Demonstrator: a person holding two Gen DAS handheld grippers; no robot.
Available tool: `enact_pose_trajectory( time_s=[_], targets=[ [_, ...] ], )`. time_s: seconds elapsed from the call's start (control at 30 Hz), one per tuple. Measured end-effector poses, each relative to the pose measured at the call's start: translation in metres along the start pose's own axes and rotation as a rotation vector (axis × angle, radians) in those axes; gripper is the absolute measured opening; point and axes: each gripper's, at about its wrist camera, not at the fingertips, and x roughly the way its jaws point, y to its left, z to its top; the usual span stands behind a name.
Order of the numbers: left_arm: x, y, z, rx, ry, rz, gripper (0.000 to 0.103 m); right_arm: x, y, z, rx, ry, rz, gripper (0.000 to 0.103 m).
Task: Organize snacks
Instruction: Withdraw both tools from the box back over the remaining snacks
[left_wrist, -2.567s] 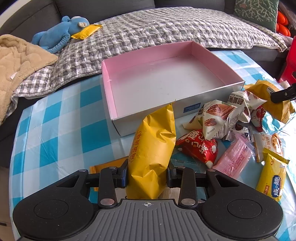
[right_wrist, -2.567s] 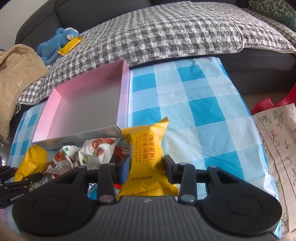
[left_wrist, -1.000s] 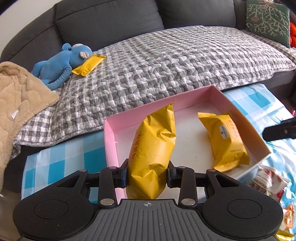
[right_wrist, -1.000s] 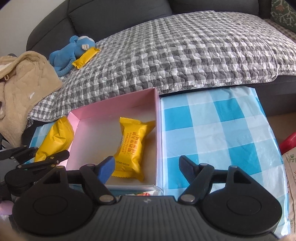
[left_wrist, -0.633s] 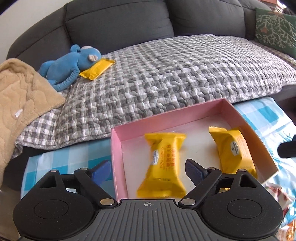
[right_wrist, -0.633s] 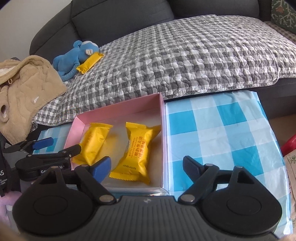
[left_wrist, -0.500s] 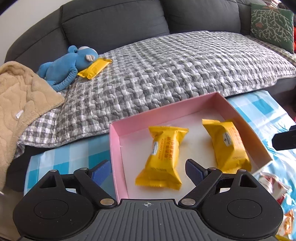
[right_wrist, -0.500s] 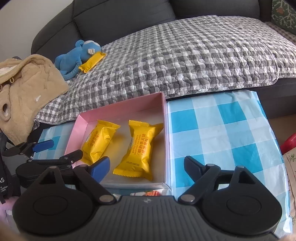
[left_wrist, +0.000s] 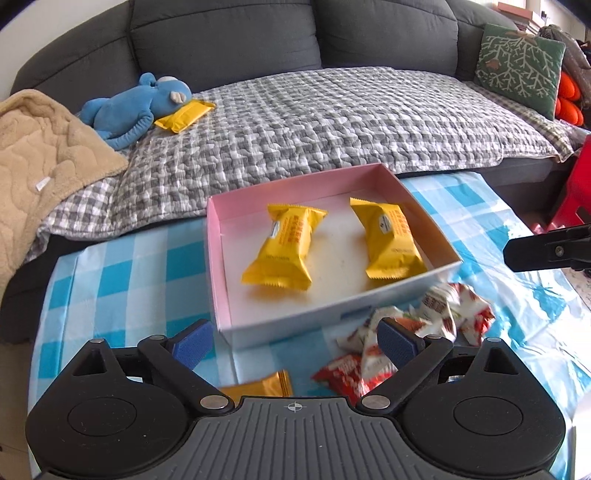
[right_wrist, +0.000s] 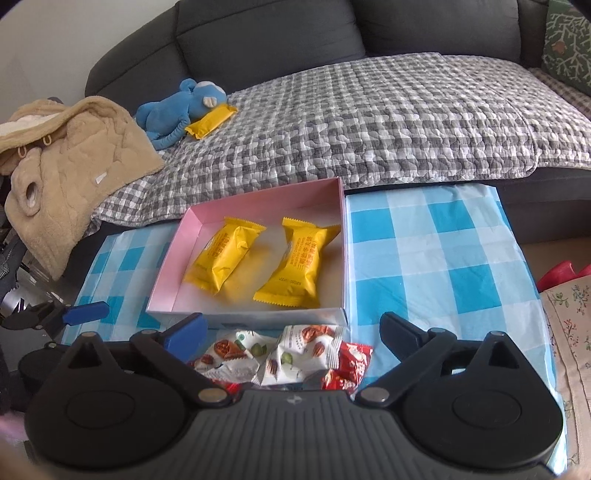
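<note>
Left wrist: left gripper (left_wrist: 295, 341), right gripper (right_wrist: 291, 332) jaws opening, empty. Risk: next grab catches several packets (left_wrist: 417, 332) in near pile; box (left_wrist: 369, 310) nudged.

Left claw (left_wrist: 295, 341) and right claw (right_wrist: 291, 330) opening, both empty

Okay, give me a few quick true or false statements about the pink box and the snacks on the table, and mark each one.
1. Two yellow packets lie in the pink box. True: left packet, right packet.
2. The left gripper holds a packet. False: its jaws are opening, nothing between them.
3. The nut packets are in the box. False: they lie on the tablecloth before it.
4. A yellow sofa packet lies beside the blue plush toy. True.
</note>
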Motion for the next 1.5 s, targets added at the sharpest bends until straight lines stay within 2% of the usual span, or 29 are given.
enact_pose_trajectory(
  time_s=[0.23,0.5,0.7,0.87,1.0,1.07,1.13,1.23,1.27,1.37,1.5],
  targets=[
    [-0.019,0.005,-0.038,-0.022,0.010,-0.004,0.099,-0.010,0.009,-0.028,-0.049,0.017,0.003,0.101],
    [-0.013,0.018,-0.080,-0.044,0.039,-0.012,0.100,-0.006,0.016,-0.067,-0.119,0.046,-0.014,0.102],
    [-0.003,0.020,-0.093,-0.029,0.096,-0.041,0.099,0.007,0.018,-0.091,-0.176,0.124,-0.074,0.102],
    [0.001,0.015,-0.093,-0.016,0.102,-0.043,0.096,0.023,0.021,-0.099,-0.147,0.172,-0.096,0.101],
    [0.005,0.008,-0.092,0.001,0.105,-0.059,0.088,0.029,0.022,-0.098,-0.106,0.172,-0.102,0.100],
    [0.009,0.005,-0.092,0.023,0.111,-0.058,0.078,0.029,0.026,-0.097,-0.119,0.151,-0.081,0.099],
    [0.013,0.003,-0.091,0.041,0.120,-0.056,0.069,0.026,0.034,-0.097,-0.183,0.117,-0.055,0.098],
    [0.016,0.004,-0.091,0.040,0.121,-0.075,0.058,0.023,0.051,-0.098,-0.353,0.068,-0.007,0.095],
    [0.016,0.005,-0.090,0.034,0.123,-0.082,0.051,0.023,0.056,-0.098,-0.423,0.058,0.015,0.092],
    [0.020,0.009,-0.088,0.012,0.137,-0.100,0.043,0.029,0.067,-0.098,-0.559,0.060,0.062,0.085],
    [0.023,0.012,-0.085,0.003,0.150,-0.124,0.042,0.038,0.074,-0.099,-0.652,0.073,0.099,0.079]
  ],
)
